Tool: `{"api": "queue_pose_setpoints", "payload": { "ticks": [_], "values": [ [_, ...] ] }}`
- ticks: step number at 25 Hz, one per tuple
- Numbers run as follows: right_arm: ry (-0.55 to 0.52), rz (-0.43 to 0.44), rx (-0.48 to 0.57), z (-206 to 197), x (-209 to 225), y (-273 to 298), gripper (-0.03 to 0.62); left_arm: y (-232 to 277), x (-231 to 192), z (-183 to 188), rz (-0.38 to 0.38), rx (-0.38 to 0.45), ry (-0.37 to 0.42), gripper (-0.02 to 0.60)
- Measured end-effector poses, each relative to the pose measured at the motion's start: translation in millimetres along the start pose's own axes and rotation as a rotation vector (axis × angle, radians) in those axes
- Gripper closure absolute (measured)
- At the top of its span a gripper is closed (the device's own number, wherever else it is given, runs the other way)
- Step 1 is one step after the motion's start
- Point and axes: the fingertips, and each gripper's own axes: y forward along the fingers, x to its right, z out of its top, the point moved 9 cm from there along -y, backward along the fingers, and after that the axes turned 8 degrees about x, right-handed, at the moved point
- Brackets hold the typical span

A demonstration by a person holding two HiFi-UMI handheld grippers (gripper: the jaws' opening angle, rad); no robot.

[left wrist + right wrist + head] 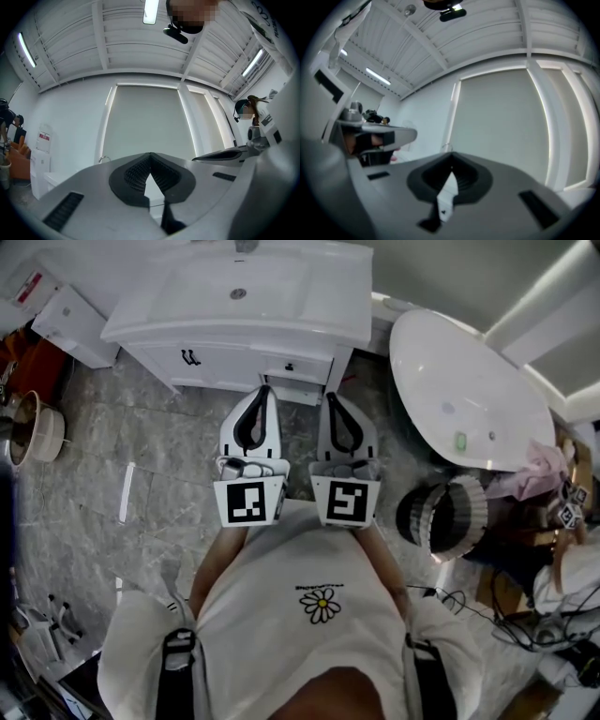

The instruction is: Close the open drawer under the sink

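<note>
Drawer (296, 382): white, rectangular, smooth-fronted.

You're looking at a white drawer (294, 382) with a small dark knob (289, 367), at the right of the cabinet (225, 364) under the white sink (239, 287), its front standing slightly out.

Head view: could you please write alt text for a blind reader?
A person points the left gripper and right gripper, both shut, side by side at a white sink vanity whose small drawer stands slightly out; a white bathtub is at right.
</note>
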Motion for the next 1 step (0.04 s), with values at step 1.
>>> {"api": "queue_pose_setpoints", "payload": {
  "ticks": [1],
  "values": [
    [0.001, 0.0, 0.001, 0.3, 0.5, 0.4, 0.565, 0.2, -0.8, 0.5, 0.003, 0.001, 0.003, 0.56]
  ]
}}
